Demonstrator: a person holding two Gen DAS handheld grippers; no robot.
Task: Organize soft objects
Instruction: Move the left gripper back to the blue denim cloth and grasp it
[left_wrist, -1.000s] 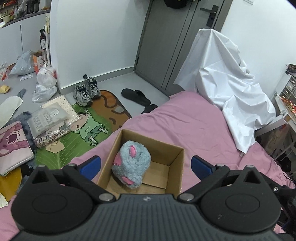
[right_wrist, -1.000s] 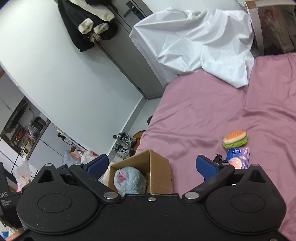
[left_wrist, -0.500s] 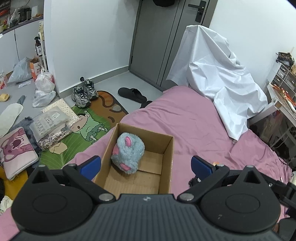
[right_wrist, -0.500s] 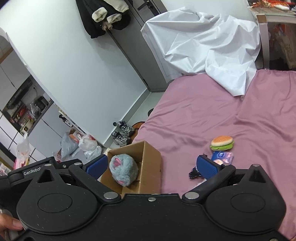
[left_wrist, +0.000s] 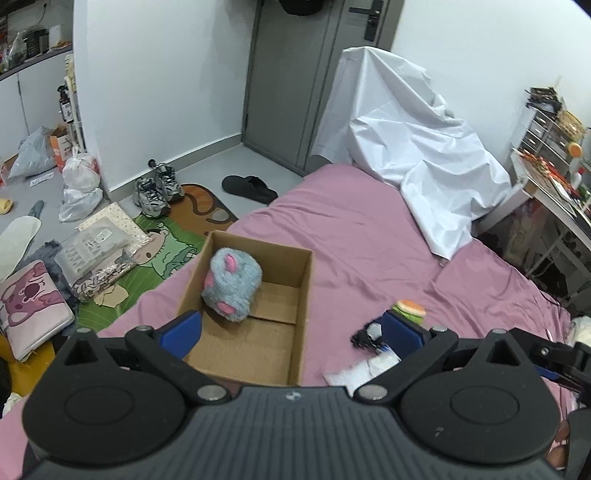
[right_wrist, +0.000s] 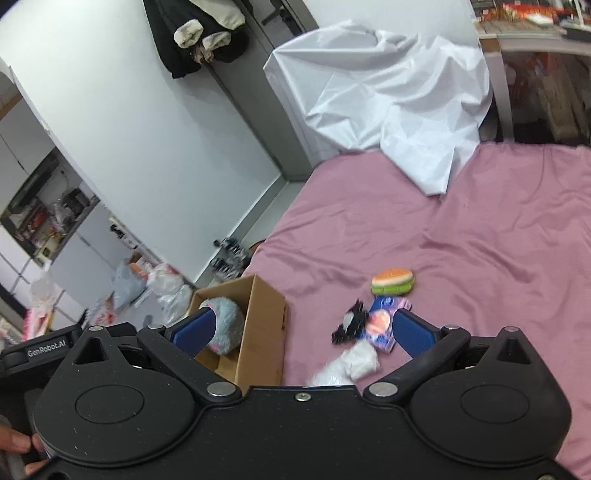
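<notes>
Both grippers, left gripper (left_wrist: 291, 332) and right gripper (right_wrist: 303, 328), hover with fingers spread and empty; the burger toy (right_wrist: 392, 281) just beyond the right fingers wants a gentle squeeze before going into the cardboard box (left_wrist: 303, 295).

Cardboard box (right_wrist: 255, 328), right wrist view: near end hidden behind gripper body; plush toy (right_wrist: 225, 325) inside partly covered by blue finger (right_wrist: 192, 330). Beside box, small black item (right_wrist: 349, 325) and white wad (right_wrist: 351, 363) motion-blurred, unidentifiable. Left wrist view: burger toy (left_wrist: 408, 308) half behind blue finger (left_wrist: 402, 332); white packet (left_wrist: 365, 371) cut by gripper body.
</notes>
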